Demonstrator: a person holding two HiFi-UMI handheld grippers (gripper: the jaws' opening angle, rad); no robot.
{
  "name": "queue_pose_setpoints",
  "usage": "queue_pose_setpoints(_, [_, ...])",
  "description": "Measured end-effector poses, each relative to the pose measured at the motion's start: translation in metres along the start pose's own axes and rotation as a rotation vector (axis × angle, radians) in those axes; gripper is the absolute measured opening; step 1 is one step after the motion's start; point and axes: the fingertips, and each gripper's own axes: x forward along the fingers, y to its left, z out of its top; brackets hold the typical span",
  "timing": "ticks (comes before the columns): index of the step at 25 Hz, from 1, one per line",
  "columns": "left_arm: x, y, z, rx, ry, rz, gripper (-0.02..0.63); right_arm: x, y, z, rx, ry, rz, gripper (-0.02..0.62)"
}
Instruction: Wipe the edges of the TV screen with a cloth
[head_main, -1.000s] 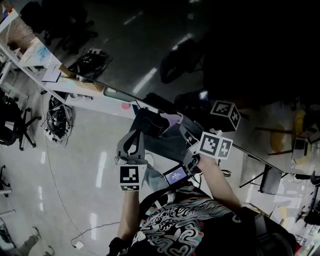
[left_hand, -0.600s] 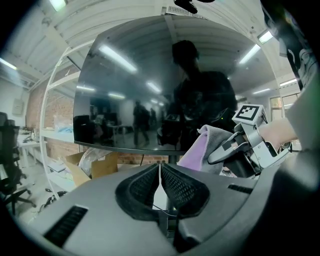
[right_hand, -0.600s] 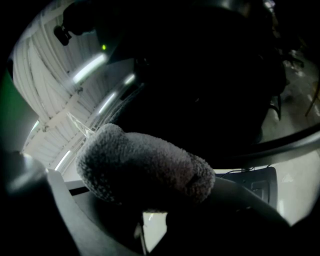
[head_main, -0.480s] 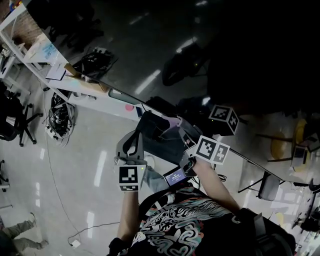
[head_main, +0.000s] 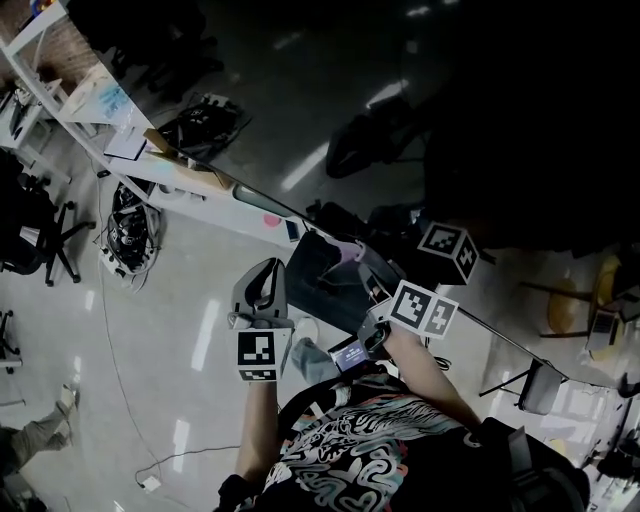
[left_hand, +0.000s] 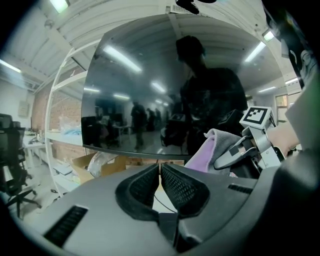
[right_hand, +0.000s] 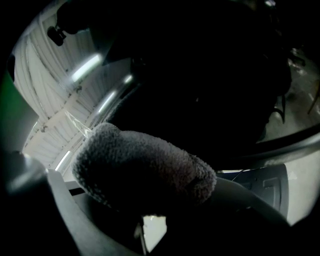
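The TV screen (head_main: 330, 90) is a large dark glossy panel; its lower edge runs slantwise across the head view. It also fills the left gripper view as the TV screen (left_hand: 150, 85). My right gripper (head_main: 362, 262) is shut on a purple-grey cloth (head_main: 347, 248) and holds it at the screen's lower edge. In its own view the fuzzy cloth (right_hand: 145, 170) sits between the jaws against the dark screen (right_hand: 210, 75). My left gripper (head_main: 265, 278) hovers below the edge, left of the cloth (left_hand: 207, 150), with its jaws (left_hand: 160, 175) shut and nothing between them.
A white shelf frame (head_main: 110, 110) with papers and boxes stands beside the screen's left end. A cable bundle (head_main: 130, 230) and an office chair (head_main: 30, 240) are on the glossy floor at the left. A person's leg (head_main: 30, 440) shows at the bottom left. A folding chair (head_main: 540, 385) is at the right.
The head view has drifted slightly, so the screen edge sits lower in the picture. Both grippers hold about the same places at the lower edge. A person's leg has come into view.
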Motion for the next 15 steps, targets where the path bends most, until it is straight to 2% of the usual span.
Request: queue_pose_setpoints(15, [0.021, 0.040, 0.003, -0.012, 0.004, 0.023, 0.026, 0.040, 0.026, -0.005, 0.014, 0.027, 0.012, 0.069])
